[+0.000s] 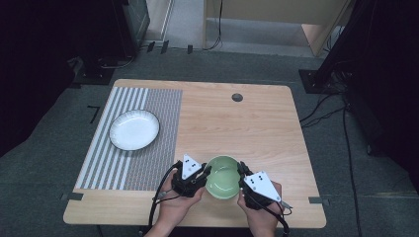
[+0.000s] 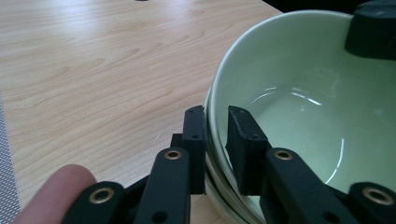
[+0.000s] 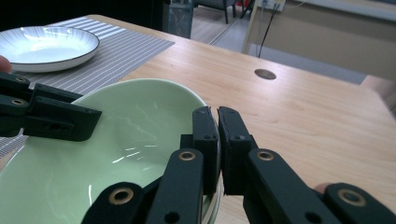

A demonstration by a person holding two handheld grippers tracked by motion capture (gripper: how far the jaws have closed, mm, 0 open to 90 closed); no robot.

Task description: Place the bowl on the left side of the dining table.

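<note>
A pale green bowl (image 1: pixel 222 177) stands near the front edge of the wooden table (image 1: pixel 247 128). My left gripper (image 1: pixel 206 171) clamps the bowl's left rim and my right gripper (image 1: pixel 242 171) clamps its right rim. In the left gripper view one jaw of the left gripper (image 2: pixel 215 126) lies against the outside wall of the bowl (image 2: pixel 303 107) and the other inside it. In the right gripper view the right gripper (image 3: pixel 217 126) pinches the near rim of the bowl (image 3: pixel 116 140), jaws almost together, and across the bowl the left gripper (image 3: pixel 60 119) bites the far rim.
A white ribbed plate (image 1: pixel 134 130) rests on a grey striped mat (image 1: pixel 153 158) covering the table's left part. A round dark grommet (image 1: pixel 237 97) sits at the far edge. Bare wood lies to the right of the bowl. Dark floor, cables and stands surround the table.
</note>
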